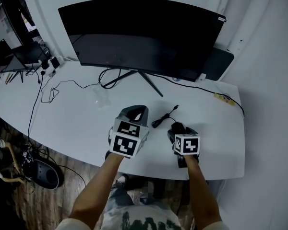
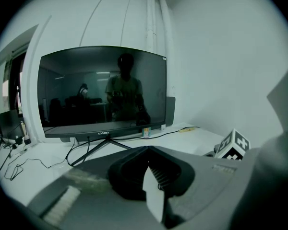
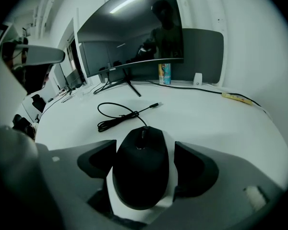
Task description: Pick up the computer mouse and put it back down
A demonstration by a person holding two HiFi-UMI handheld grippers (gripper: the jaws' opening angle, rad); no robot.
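Right gripper point(image 3: 143, 150) gaped wide astride mouse point(image 3: 141, 176), pads clear. We judged mouse light, rigid, slick: pinch flanks. Left gripper point(image 2: 146, 150) closed, empty.

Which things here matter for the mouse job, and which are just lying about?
For the job:
- mouse, on the desk between the jaws of the open right gripper
- its loose cable

Lying about:
- monitor
- can by the monitor
- yellow strip near the desk's edge
- left gripper, shut, empty
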